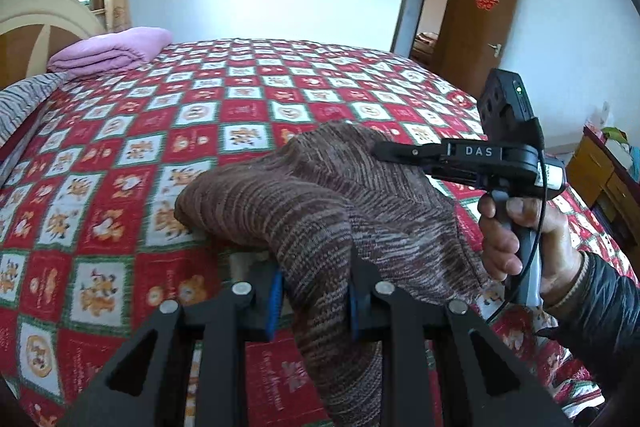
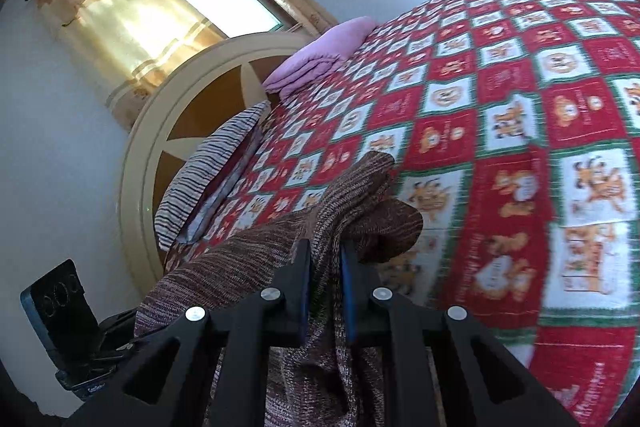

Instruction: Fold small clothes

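Both of your tools are clamped on the brown knit garment, left gripper and right gripper, lifted above the bed near its front edge. Risk: the bunched knit slips out (thick fold, uneven bite). Your right hand points its gripper level toward the left one; yours left tilts down.

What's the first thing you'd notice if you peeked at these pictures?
The big red-and-white checked bedspread with little cartoon animals fills most of both views. In front, a brown striped knit garment is lifted over the bed, pinched by the left gripper and the right gripper. A folded pink blanket lies by the headboard.
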The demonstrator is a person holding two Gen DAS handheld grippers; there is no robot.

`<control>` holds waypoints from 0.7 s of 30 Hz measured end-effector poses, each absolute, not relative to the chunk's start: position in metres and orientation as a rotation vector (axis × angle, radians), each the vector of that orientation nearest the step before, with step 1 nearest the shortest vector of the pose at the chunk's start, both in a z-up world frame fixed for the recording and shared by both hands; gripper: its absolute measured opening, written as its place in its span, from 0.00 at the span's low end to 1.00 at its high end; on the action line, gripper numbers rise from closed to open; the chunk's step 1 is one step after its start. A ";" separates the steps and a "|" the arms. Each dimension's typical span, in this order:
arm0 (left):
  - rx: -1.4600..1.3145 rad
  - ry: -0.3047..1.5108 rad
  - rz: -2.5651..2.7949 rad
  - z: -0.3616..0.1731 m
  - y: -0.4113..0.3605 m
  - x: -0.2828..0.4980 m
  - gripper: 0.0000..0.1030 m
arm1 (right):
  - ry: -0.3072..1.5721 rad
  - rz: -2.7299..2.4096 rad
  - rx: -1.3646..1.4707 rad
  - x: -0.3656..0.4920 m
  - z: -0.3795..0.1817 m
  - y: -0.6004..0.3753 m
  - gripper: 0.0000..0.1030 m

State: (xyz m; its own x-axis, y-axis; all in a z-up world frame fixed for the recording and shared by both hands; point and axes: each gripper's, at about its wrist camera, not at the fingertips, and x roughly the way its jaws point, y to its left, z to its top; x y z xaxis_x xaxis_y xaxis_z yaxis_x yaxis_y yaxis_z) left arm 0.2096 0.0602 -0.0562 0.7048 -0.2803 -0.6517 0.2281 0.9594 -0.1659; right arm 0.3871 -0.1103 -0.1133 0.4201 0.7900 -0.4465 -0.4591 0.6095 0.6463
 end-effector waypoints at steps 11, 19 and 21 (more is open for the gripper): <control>-0.084 0.703 -0.215 -0.053 0.099 0.191 0.25 | 0.823 0.894 0.442 0.387 -0.109 -0.052 0.13; -0.101 0.720 -0.168 -0.065 0.128 0.176 0.25 | 0.855 0.943 0.427 0.381 -0.121 -0.014 0.13; -0.105 0.731 -0.160 -0.071 0.131 0.174 0.25 | 0.863 0.949 0.426 0.381 -0.123 -0.009 0.13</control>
State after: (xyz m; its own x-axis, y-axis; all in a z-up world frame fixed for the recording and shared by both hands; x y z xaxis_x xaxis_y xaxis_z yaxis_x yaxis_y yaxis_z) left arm 0.1742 0.1313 -0.0711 0.7334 -0.1816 -0.6551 0.1086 0.9826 -0.1507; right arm 0.3807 -0.0086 -0.1232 0.2955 0.8427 -0.4501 -0.5274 0.5367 0.6586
